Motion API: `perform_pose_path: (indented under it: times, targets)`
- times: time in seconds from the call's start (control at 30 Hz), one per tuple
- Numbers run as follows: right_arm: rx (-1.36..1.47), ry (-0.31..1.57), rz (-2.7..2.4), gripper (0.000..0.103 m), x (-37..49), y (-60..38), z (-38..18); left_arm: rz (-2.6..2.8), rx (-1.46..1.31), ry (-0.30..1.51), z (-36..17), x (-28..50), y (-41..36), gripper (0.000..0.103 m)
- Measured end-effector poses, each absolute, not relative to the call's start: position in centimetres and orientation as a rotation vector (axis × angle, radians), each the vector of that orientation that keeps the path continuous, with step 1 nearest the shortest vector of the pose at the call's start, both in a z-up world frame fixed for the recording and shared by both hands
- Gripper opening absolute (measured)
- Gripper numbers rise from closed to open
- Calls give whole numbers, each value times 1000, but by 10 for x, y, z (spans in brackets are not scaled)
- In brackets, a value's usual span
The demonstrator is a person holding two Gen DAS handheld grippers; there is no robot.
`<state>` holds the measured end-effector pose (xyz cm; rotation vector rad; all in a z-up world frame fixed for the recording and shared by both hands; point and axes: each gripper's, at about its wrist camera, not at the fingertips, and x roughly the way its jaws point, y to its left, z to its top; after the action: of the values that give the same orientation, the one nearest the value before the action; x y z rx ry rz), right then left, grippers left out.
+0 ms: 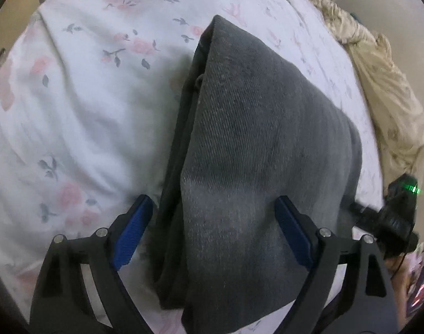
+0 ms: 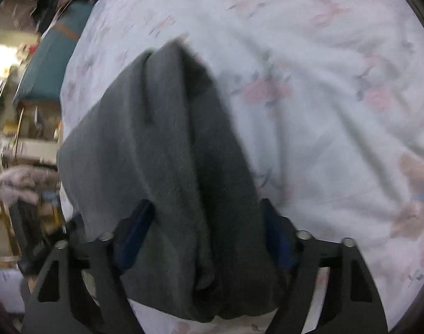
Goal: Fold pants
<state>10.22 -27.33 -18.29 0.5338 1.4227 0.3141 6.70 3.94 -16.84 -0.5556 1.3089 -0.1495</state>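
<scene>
The grey pants point(image 1: 256, 144) lie folded in layers on the floral bed sheet point(image 1: 81, 105). My left gripper point(image 1: 213, 208) is open, its blue-padded fingers point(image 1: 132, 231) wide apart on either side of the near end of the pants, which pass between them. In the right wrist view the pants point(image 2: 162, 150) also run between the fingers of my right gripper point(image 2: 205, 211). Its jaws stand wide and the cloth bunches between the blue pads point(image 2: 135, 233). The right gripper also shows at the right edge of the left wrist view point(image 1: 392, 220).
A crumpled beige blanket point(image 1: 384, 89) lies along the far right edge of the bed. In the right wrist view the bed's left edge drops off to a teal object point(image 2: 50, 55) and cluttered shelves point(image 2: 20, 139).
</scene>
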Motion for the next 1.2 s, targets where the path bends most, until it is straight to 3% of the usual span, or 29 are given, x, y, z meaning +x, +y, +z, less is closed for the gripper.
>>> perform_pose_path:
  times: [0.03,0.17,0.2,0.23,0.27,0.33,0.4,0.63,0.83,1.03,1.2]
  targets:
    - [513,1422,339,70,99,-268,-181,-164,-575,1299,-170,68,40,78]
    - [494,1416,351,73,101,-256,-188,-222,-593,1299,-172,66,37,72]
    - [507,1410,353,73,101,-255,-188,-239,-617,1301,-173,66,38,62]
    - [508,1404,354,70,102,-254,-188,-252,-636,1305,-173,66,39,54]
    - [492,1390,363,56,100,-251,-185,-259,-631,1301,-170,65,37,49]
    - [450,1372,409,28,98,-238,-178,-270,-578,1282,-161,62,36,28]
    - [346,1320,427,27,90,-224,-160,-279,-560,1256,-147,57,37,22]
    - [389,1139,494,25,71,-227,-100,-349,-564,1130,-84,47,35,20]
    - [339,1093,531,25,103,-218,-54,-357,-474,1035,-29,72,32,20]
    - [298,997,544,25,190,-216,-21,-365,-455,977,3,166,45,20]
    - [235,952,516,25,296,-202,-12,-360,-437,916,0,293,59,20]
